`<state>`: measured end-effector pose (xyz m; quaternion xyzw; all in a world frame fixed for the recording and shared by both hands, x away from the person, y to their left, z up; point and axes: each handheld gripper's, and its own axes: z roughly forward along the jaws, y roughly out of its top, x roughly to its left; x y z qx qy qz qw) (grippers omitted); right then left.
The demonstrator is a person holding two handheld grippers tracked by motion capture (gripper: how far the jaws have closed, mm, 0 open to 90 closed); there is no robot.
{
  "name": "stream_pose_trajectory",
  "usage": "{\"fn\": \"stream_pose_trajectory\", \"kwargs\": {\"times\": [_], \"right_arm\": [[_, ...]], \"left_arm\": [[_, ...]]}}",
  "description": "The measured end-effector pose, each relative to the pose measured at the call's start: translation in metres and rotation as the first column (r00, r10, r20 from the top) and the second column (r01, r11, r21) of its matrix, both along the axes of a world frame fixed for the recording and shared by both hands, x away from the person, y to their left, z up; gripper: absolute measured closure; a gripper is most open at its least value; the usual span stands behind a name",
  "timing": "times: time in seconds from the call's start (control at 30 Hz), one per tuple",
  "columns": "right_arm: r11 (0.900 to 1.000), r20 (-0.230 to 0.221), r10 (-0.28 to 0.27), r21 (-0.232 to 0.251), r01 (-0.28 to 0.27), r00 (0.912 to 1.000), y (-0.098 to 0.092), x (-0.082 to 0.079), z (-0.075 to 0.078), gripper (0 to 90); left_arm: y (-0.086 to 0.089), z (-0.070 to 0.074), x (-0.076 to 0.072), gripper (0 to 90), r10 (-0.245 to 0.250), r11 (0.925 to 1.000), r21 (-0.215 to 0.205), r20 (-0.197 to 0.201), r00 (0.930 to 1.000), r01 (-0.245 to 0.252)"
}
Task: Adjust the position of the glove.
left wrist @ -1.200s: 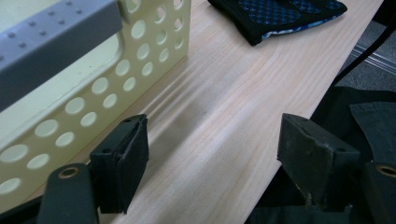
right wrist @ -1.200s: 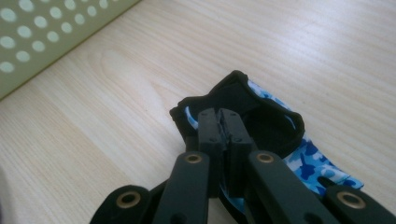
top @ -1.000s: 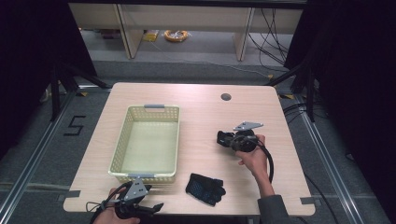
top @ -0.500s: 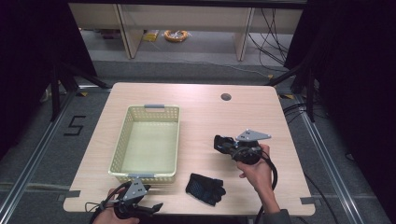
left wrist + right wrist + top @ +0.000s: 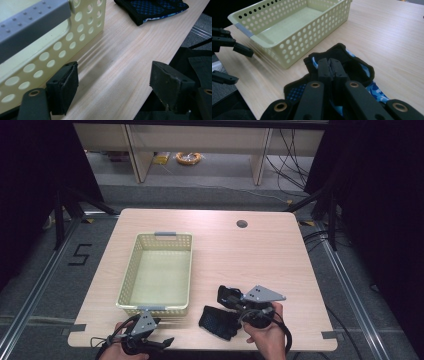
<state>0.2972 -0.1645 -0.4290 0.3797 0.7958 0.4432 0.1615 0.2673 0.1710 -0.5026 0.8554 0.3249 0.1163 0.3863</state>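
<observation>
The right gripper (image 5: 331, 65) is held clenched, empty, above the glove (image 5: 352, 67); the left gripper (image 5: 113, 82) is spread beside the basket (image 5: 47, 55).

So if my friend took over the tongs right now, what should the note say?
Right tongs: shut, empty, poised over the black and blue glove.
Left tongs: open, empty, at the table's near edge beside the yellow basket.
Glove lies on the table, right of the basket.
Done: nothing in the basket.
Left: probably grip the glove and drop it in.
</observation>
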Motion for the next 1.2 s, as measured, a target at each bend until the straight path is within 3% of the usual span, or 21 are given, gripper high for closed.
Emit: {"fn": "stream_pose_trajectory", "kwargs": {"times": [0.13, 0.3, 0.37, 0.4, 0.5, 0.57, 0.73, 0.8, 0.87, 1.0, 1.03, 1.2], "right_arm": [[1.000, -0.008, -0.003, 0.008, 0.003, 1.0000, 0.008, -0.008, -0.006, 89.2], [1.000, -0.023, -0.012, -0.020, 0.011, 0.9997, 0.019, -0.016, -0.013, 89.1], [0.999, -0.005, -0.021, -0.051, 0.021, 0.9998, 0.023, -0.019, -0.016, 89.1], [0.998, -0.031, -0.026, -0.054, 0.024, 0.9992, 0.027, -0.021, -0.017, 89.1], [0.997, -0.021, -0.018, -0.073, 0.016, 0.9996, 0.036, -0.023, -0.024, 89.1], [0.996, -0.032, -0.016, -0.087, 0.014, 0.9993, 0.041, -0.024, -0.027, 89.1], [0.994, -0.032, -0.027, -0.110, 0.024, 0.9991, 0.050, -0.025, -0.036, 89.0], [0.992, -0.027, -0.027, -0.123, 0.023, 0.9993, 0.053, -0.025, -0.039, 89.0], [0.991, -0.056, -0.030, -0.135, 0.023, 0.9980, 0.056, -0.024, -0.045, 88.9], [0.989, -0.058, -0.024, -0.149, 0.015, 0.9981, 0.060, -0.021, -0.057, 88.7], [0.989, -0.085, -0.027, -0.145, 0.014, 0.9960, 0.062, -0.023, -0.058, 88.5], [0.987, -0.114, -0.016, -0.162, -0.003, 0.9933, 0.067, -0.024, -0.066, 87.1]], "left_arm": [[0.002, 0.002, 0.002, 22.9, -0.018, 0.9995, 0.024, 0.016, 0.9997, 0.018], [0.002, 0.001, 0.002, 23.0, -0.018, 0.9996, 0.024, 0.018, 0.9997, 0.018], [0.002, 0.001, 0.002, 23.0, -0.019, 0.9996, 0.024, 0.018, 0.9997, 0.018], [0.002, 0.002, 0.002, 23.0, -0.019, 0.9996, 0.023, 0.018, 0.9997, 0.018], [0.001, 0.001, 0.001, 23.0, -0.004, 0.9999, 0.011, 0.004, 1.0000, 0.003], [-0.001, 0.000, -0.001, 23.0, 0.003, 0.9998, -0.019, -0.003, 1.0000, -0.003], [0.000, 0.001, 0.000, 23.0, -0.003, 1.0000, -0.005, -0.001, 1.0000, 0.003], [0.001, 0.001, 0.000, 23.0, -0.012, 0.9998, 0.019, 0.011, 0.9999, 0.012], [0.001, 0.001, 0.001, 23.1, -0.016, 0.9996, 0.024, 0.018, 0.9997, 0.015], [0.001, 0.002, 0.001, 23.1, -0.024, 0.9994, 0.027, 0.022, 0.9995, 0.023], [0.001, 0.002, 0.001, 23.1, -0.023, 0.9994, 0.027, 0.023, 0.9995, 0.023], [0.001, 0.002, 0.001, 23.1, -0.023, 0.9994, 0.028, 0.022, 0.9995, 0.023]]}}
